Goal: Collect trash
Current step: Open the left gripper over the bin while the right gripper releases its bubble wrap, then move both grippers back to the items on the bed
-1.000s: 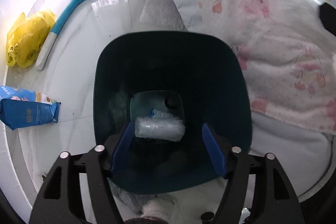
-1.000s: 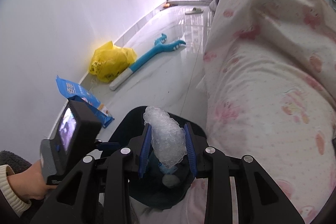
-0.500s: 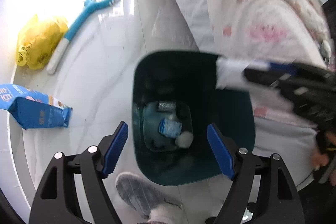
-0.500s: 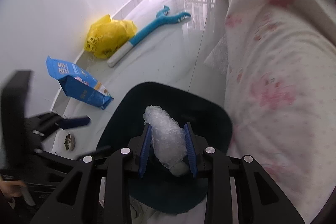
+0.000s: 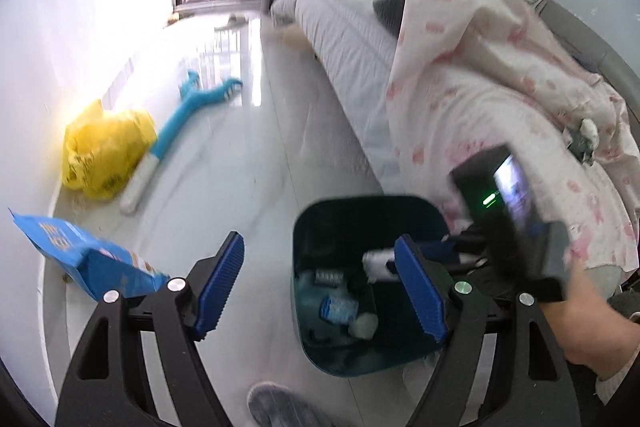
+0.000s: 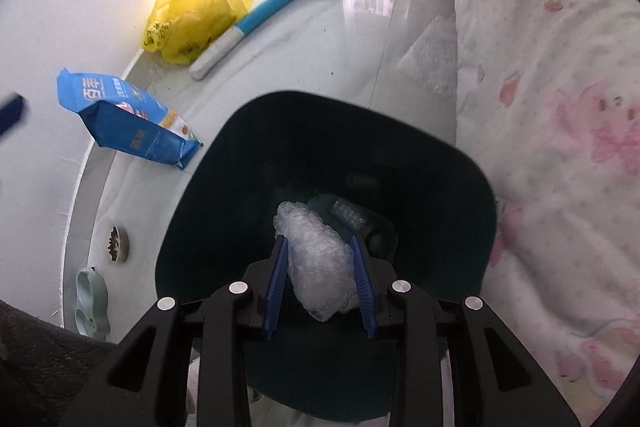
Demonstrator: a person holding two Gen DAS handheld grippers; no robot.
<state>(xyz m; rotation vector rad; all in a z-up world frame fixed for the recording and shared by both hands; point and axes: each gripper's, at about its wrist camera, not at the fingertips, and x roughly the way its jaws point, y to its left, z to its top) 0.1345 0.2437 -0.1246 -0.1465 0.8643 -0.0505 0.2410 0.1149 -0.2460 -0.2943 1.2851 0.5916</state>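
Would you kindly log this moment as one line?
right claw: shut on bubble wrap wad, over bin | left claw: open, empty | wad not yet dropped

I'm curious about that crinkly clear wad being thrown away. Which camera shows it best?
The right wrist view: the bubble wrap wad sits centred and sharp between the right hand-held gripper pads, over the dark bin. The left wrist view shows only a blurred white end of it, mostly hidden behind the left hand-held gripper's finger.
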